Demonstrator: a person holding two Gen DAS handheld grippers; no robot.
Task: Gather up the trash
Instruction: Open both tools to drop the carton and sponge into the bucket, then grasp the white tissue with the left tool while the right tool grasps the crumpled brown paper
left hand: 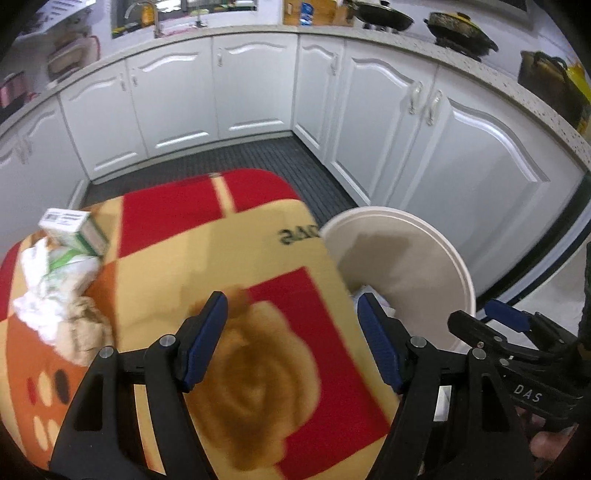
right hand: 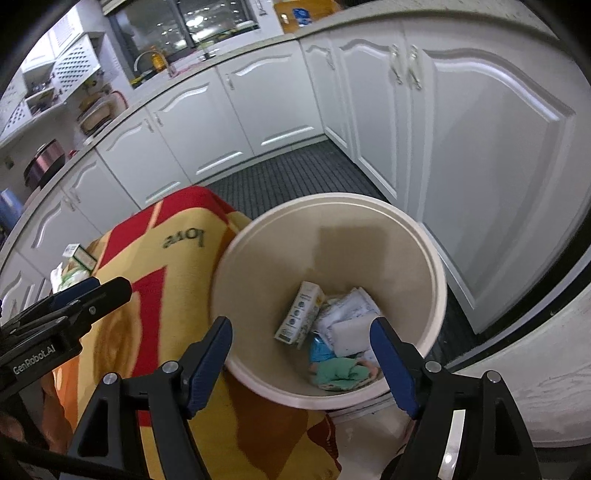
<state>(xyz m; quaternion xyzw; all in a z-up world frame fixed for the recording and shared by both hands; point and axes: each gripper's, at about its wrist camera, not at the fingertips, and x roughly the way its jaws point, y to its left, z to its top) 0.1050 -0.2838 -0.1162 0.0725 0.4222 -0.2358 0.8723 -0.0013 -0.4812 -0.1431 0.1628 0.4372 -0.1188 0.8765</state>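
A cream round bin (right hand: 424, 258) stands on the floor beside a table under a red and yellow cloth (left hand: 207, 243). In the bin lie a small carton (right hand: 299, 314), white packets (right hand: 347, 321) and green and blue scraps (right hand: 340, 373). My right gripper (right hand: 301, 360) is open and empty above the bin's near rim. My left gripper (left hand: 291, 332) is open and empty over the cloth. At the cloth's left edge lie a green and white box (left hand: 74, 229), crumpled white tissue (left hand: 44, 295) and a brownish wad (left hand: 83, 332). The bin (left hand: 406, 251) also shows in the left wrist view.
White kitchen cabinets (left hand: 406, 122) wrap around the back and right. A dark ribbed mat (left hand: 258, 158) covers the floor behind the table. Pots (left hand: 458, 29) and a sink tap (left hand: 147, 14) are on the counter. The right gripper (left hand: 509, 332) shows at the left view's right edge.
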